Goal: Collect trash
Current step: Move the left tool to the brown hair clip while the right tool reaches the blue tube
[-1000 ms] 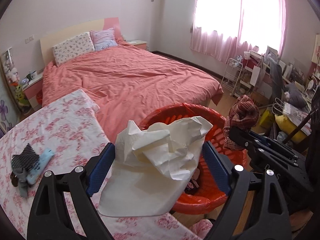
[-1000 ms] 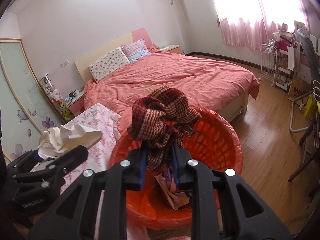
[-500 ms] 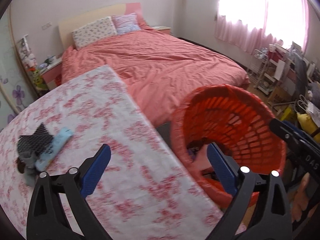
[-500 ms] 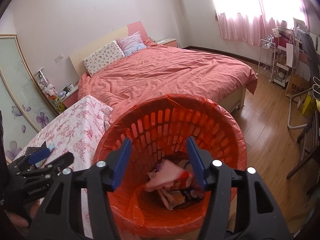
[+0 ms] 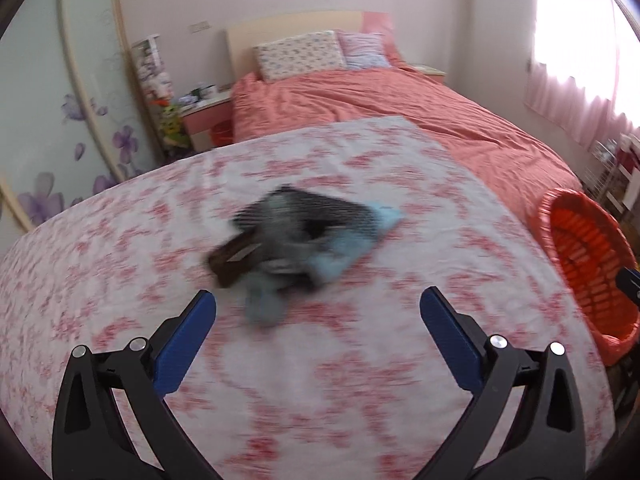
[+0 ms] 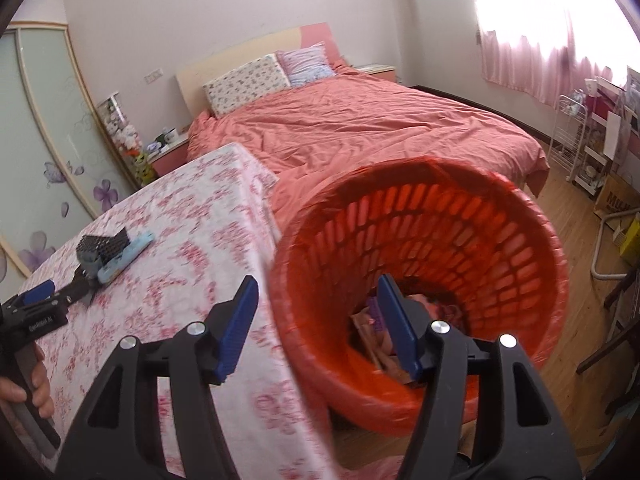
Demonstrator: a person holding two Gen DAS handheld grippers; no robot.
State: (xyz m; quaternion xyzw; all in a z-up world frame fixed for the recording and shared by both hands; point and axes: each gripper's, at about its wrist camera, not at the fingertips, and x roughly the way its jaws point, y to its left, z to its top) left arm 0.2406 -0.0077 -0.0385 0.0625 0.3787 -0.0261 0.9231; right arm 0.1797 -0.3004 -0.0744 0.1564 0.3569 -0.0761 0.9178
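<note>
A blurred pile of trash [image 5: 304,236] lies on the floral tablecloth [image 5: 360,380]: a dark mesh piece, a light blue piece and a brown scrap. My left gripper [image 5: 316,292] hovers just short of it, jaws opening wide, nothing between them. The right wrist view shows the same pile [image 6: 110,250] with the left gripper [image 6: 64,286] beside it, held by a hand [image 6: 36,380]. My right gripper [image 6: 317,279] hangs over the near rim of the red basket [image 6: 460,216], jaws opening and empty. Crumpled trash [image 6: 372,328] lies in the basket's bottom.
The red basket [image 5: 588,248] stands on the wooden floor [image 6: 568,196] off the table's right edge. A bed with a salmon cover [image 6: 360,128] is behind, a nightstand [image 5: 204,120] at its head, a sliding door [image 6: 48,140] on the left, a wire rack [image 6: 572,140] on the right.
The left gripper dropped the white paper and the right dropped the plaid cloth into the basket. The left then swung left over the table to the pile. Both jaws widened.
</note>
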